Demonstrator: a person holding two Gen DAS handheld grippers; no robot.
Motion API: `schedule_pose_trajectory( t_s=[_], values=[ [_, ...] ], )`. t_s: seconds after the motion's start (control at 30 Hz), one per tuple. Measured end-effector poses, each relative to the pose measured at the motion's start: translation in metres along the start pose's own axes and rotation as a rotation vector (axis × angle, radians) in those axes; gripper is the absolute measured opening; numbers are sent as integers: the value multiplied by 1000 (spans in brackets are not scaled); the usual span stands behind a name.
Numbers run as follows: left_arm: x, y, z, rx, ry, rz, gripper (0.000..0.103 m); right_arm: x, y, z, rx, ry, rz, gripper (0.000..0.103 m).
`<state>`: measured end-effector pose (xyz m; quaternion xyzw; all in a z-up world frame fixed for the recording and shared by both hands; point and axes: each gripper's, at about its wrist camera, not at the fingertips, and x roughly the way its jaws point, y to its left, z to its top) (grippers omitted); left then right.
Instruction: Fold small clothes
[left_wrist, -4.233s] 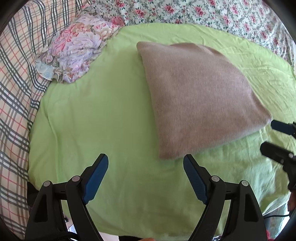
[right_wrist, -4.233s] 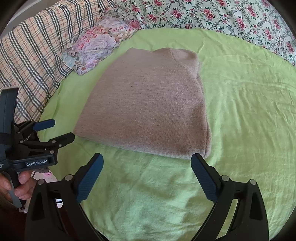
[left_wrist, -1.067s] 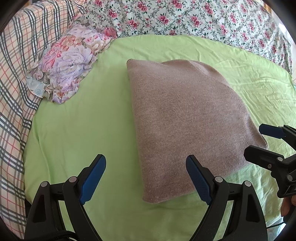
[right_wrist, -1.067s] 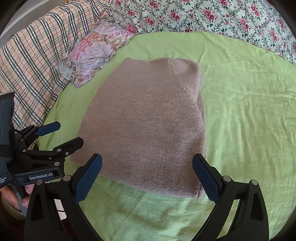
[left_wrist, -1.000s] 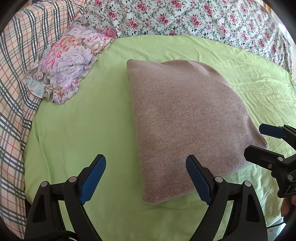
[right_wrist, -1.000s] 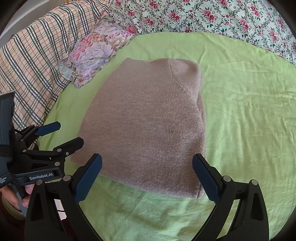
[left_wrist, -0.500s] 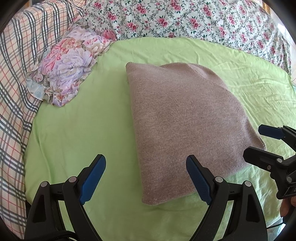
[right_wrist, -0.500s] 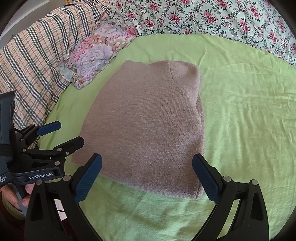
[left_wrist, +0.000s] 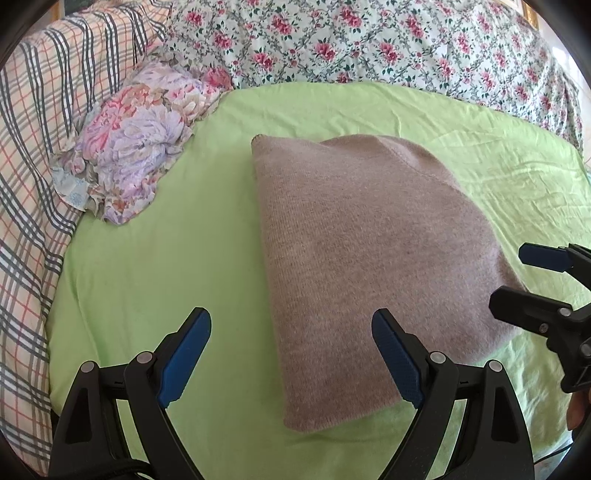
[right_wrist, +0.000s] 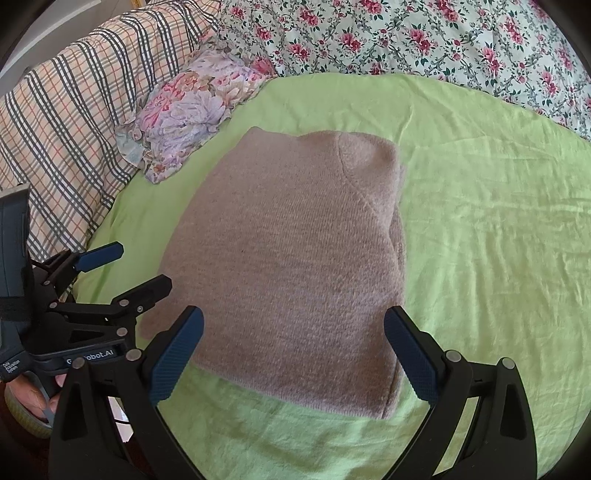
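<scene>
I saw the taupe knit sweater lying folded into a compact, roughly rectangular bundle in the middle of the lime-green sheet, flat and free of both tools. Its near edge sat just ahead of my right gripper, whose blue-padded jaws stood wide apart above the cloth with nothing between the pads. My left gripper was likewise spread wide and empty, hovering over the sweater's near left corner and the bare sheet beside it. In the right wrist view the left gripper showed at the left edge, level with the bundle's near left corner, with part of a hand under its handle. To the far left of the sweater a small floral pillow rested at the edge of the green sheet, apart from the garment. Beyond it on the left lay a plaid blanket, and a rose-print cover ran across the far side of the bed.
</scene>
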<state>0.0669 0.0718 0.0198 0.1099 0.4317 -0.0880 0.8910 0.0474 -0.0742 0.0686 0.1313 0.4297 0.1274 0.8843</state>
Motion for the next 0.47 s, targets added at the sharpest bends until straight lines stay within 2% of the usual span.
schedule_pose_trajectory(
  t_s=[0.17,0.47],
  values=[
    [13,6,5,-26,35,-13,89,5,-4,3,8,4,3,98],
    [14,7,10,-32,30,14,89,8,-6,4,17,2,1,98]
  ],
)
